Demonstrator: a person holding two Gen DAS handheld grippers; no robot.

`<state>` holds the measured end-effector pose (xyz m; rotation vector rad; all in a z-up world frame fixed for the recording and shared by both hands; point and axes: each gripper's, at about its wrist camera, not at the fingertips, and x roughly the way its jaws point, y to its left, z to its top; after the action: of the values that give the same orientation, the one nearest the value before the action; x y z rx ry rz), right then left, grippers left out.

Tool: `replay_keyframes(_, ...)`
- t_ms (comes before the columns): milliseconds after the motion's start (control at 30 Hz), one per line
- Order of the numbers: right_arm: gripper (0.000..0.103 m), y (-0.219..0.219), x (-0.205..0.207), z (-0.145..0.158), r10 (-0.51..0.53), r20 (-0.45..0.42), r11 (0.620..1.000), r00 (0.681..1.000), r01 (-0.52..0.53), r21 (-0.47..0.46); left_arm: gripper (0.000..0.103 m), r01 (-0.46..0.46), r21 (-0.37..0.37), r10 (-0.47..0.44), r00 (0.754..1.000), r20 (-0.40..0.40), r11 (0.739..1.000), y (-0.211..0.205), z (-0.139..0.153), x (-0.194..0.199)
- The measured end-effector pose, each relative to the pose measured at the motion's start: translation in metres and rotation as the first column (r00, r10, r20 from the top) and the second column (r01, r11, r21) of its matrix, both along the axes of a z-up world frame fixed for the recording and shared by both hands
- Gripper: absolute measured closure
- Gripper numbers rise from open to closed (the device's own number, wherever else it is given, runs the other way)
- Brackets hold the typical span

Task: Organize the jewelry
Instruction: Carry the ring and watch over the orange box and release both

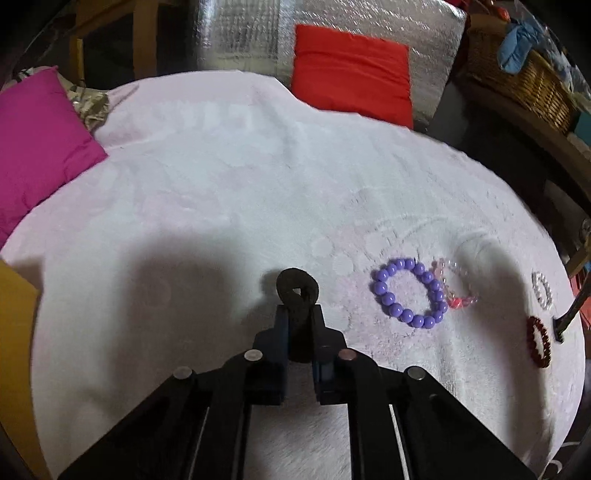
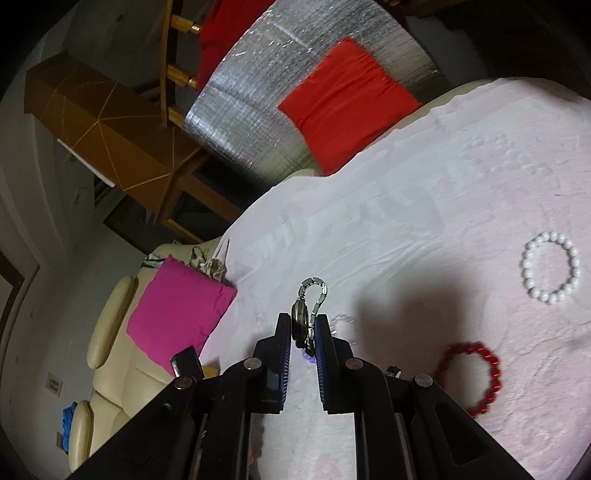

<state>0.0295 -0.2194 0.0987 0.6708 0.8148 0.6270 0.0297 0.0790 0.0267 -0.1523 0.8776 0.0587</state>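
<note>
My left gripper [image 1: 298, 314] is shut on a black hair tie [image 1: 297, 286] and holds it above the white cloth [image 1: 221, 184]. A purple bead bracelet [image 1: 409, 291] lies to its right, touching a clear pink bracelet [image 1: 456, 284]. Further right lie a white pearl bracelet [image 1: 542, 289] and a dark red bead bracelet [image 1: 538, 341]. My right gripper [image 2: 303, 325] is shut on a metal wristwatch [image 2: 308, 306] with a link band, held above the cloth [image 2: 406, 221]. The red bracelet [image 2: 471, 373] and the white bracelet [image 2: 550, 267] lie to its right.
A magenta cushion [image 1: 37, 147] lies at the cloth's left edge and a red cushion [image 1: 352, 74] at the far edge against a silver foil mat [image 1: 240, 33]. A wicker basket [image 1: 517, 74] stands at the far right. A cream sofa [image 2: 110, 350] shows beyond the cloth.
</note>
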Motion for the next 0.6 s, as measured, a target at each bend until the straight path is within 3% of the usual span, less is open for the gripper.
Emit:
replay_keyframes(200, 0.089, 0.054, -0.009, 0.012, 0.103, 0.030, 0.995, 0.994, -0.102, -0.003, 0.092, -0.084, -0.029, 0.087, 0.993, 0.085, 0.996, 0.020, 0.045, -0.056)
replay_keyframes(367, 0.089, 0.122, -0.026, 0.030, 0.230, 0.062, 0.973, 0.971, -0.230, -0.004, 0.092, -0.137, 0.065, 0.126, 0.981, 0.150, 0.988, 0.037, 0.102, -0.136)
replay_keyframes(467, 0.089, 0.179, -0.046, 0.042, 0.337, 0.085, 0.941, 0.938, -0.338, -0.009, 0.092, -0.176, 0.128, 0.152, 0.972, 0.178, 0.976, 0.065, 0.129, -0.185)
replay_keyframes(600, 0.089, 0.246, -0.072, 0.051, 0.443, 0.093, 0.894, 0.892, -0.447, 0.021, 0.092, -0.276, 0.183, 0.248, 0.955, 0.163, 0.944, 0.121, 0.135, -0.247)
